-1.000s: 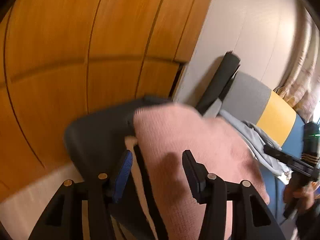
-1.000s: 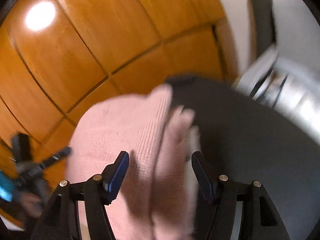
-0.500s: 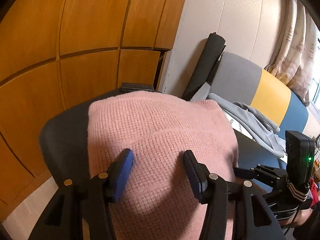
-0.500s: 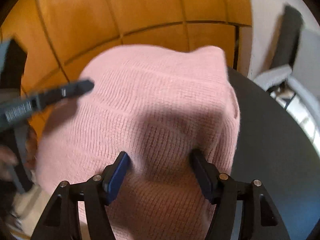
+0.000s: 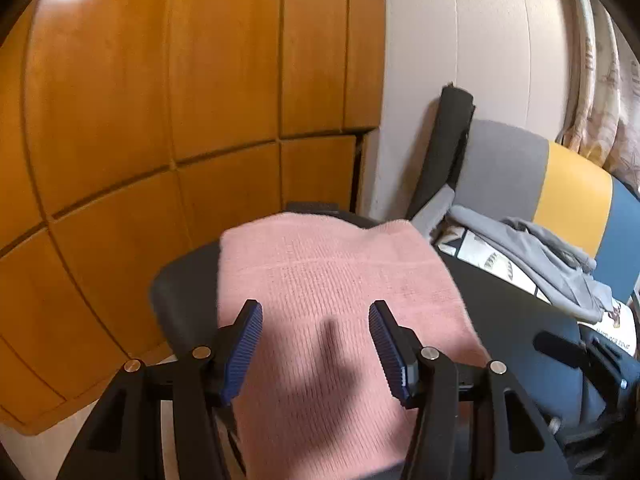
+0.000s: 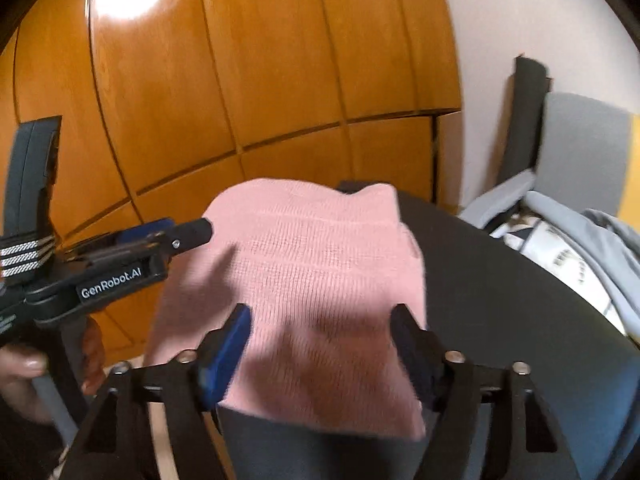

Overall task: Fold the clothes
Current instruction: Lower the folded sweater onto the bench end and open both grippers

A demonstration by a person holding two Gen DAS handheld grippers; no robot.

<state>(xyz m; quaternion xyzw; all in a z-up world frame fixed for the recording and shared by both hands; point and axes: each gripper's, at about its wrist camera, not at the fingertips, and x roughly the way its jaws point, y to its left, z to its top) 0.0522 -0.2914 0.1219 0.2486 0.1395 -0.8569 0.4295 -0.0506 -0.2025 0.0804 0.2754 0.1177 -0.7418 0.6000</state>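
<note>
Both grippers stood wide and empty as I looked down on the folded pink knit sweater [image 5: 332, 292], my landmark. Left gripper [image 5: 316, 344] hovered above the sweater's near half, its jaws just having opened further, nothing pinched between the blue pads [image 5: 244, 352]. Right gripper [image 6: 320, 344] hung over the near edge, jaws likewise just widened and clear of the knit. That sweater lay flat on a dark round table [image 6: 500, 280]. Behind it rose orange wood panels [image 5: 160, 120]; to its right, a grey garment [image 5: 540, 256] sprawled on a grey, yellow and blue sofa [image 5: 568, 196].
</note>
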